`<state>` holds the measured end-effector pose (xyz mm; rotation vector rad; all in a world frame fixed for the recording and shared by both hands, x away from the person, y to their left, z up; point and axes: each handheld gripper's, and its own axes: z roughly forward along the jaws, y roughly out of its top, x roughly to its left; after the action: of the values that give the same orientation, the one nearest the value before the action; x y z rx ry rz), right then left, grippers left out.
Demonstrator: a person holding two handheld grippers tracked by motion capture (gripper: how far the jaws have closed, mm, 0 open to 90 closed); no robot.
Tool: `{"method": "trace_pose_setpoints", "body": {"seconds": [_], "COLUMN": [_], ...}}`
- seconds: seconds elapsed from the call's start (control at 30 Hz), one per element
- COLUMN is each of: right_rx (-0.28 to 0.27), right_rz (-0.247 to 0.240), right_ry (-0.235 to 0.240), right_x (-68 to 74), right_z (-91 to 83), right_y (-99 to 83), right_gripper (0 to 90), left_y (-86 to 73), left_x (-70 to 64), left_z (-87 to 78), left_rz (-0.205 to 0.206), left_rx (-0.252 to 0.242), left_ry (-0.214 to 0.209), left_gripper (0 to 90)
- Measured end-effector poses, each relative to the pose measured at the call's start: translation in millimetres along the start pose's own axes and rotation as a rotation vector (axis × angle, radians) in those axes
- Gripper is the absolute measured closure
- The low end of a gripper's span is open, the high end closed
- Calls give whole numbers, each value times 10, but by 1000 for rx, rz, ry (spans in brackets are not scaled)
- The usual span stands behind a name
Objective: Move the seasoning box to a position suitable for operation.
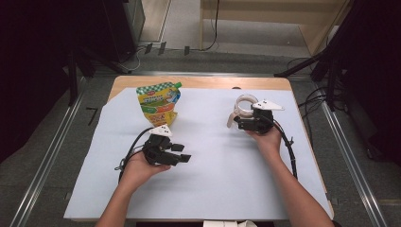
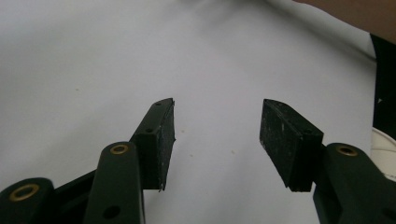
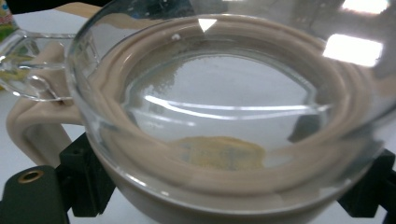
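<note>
A clear glass cup [image 3: 224,116] in a beige holder with a handle [image 3: 32,126] sits between the jaws of my right gripper [image 3: 229,191], which is shut on it. A little yellowish powder lies at its bottom. In the high view the cup [image 1: 246,105] is at the right back of the table, held by the right gripper [image 1: 241,119]. A yellow and green spouted pouch [image 1: 158,101] stands at the back left. My left gripper [image 1: 183,152] hovers in front of the pouch, pointing right, open with nothing between its fingers [image 2: 159,135].
A white sheet [image 1: 213,165] covers most of the wooden table [image 1: 198,82]. Cables trail from both grippers along the forearms. Dark stands and floor rails surround the table. Something white lies at the table's near edge [image 1: 229,223].
</note>
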<state>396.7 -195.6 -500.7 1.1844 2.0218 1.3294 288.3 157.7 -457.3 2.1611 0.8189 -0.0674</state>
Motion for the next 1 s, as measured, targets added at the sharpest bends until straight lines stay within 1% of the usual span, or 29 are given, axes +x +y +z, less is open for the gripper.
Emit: {"method": "trace_pose_setpoints", "body": {"seconds": [0.07,0.17,0.23,0.33,0.4,0.43,0.5,0.57,0.63,0.67,0.73,0.87,0.9,0.97,1.0], "right_rx": [6,6,12,9,2,2,-4,-3,-5,-7,6,21,21,28,33], "right_rz": [-5,-2,-9,-21,-18,-18,-13,-31,-39,-40,-43,-67,-67,-70,-78], "right_ry": [15,23,34,50,65,65,77,85,87,95,114,140,140,156,170], "right_x": [52,81,131,201,256,256,298,362,387,419,497,633,633,699,759], "right_z": [-58,-87,-119,-175,-238,-238,-296,-351,-369,-387,-414,-433,-433,-439,-450], "right_y": [-4,-10,-8,-3,8,8,12,16,11,-1,-29,-77,-77,-99,-118], "right_gripper": [121,121,122,122,122,122,122,122,122,122,122,122,122,122,122], "left_y": [9,13,14,16,16,16,15,16,16,16,17,17,15,14,15], "left_x": [5,10,18,29,39,39,40,42,41,41,41,47,47,47,41], "left_z": [-3,-8,-19,-31,-36,-36,-36,-35,-37,-38,-41,-34,-29,-23,-19], "left_rz": [-6,-9,-9,-24,-22,-22,-20,-19,-18,-19,-19,-17,-18,-17,-14], "left_rx": [-4,-7,-11,-17,-17,-17,-17,-16,-16,-16,-22,-15,-14,-8,-8], "left_ry": [-9,-11,-7,-11,-3,-3,-3,-5,-4,-5,-8,-7,-7,-6,-6], "left_gripper": [460,460,460,457,451,444,441,441,441,441,438,436,436,436,435]}}
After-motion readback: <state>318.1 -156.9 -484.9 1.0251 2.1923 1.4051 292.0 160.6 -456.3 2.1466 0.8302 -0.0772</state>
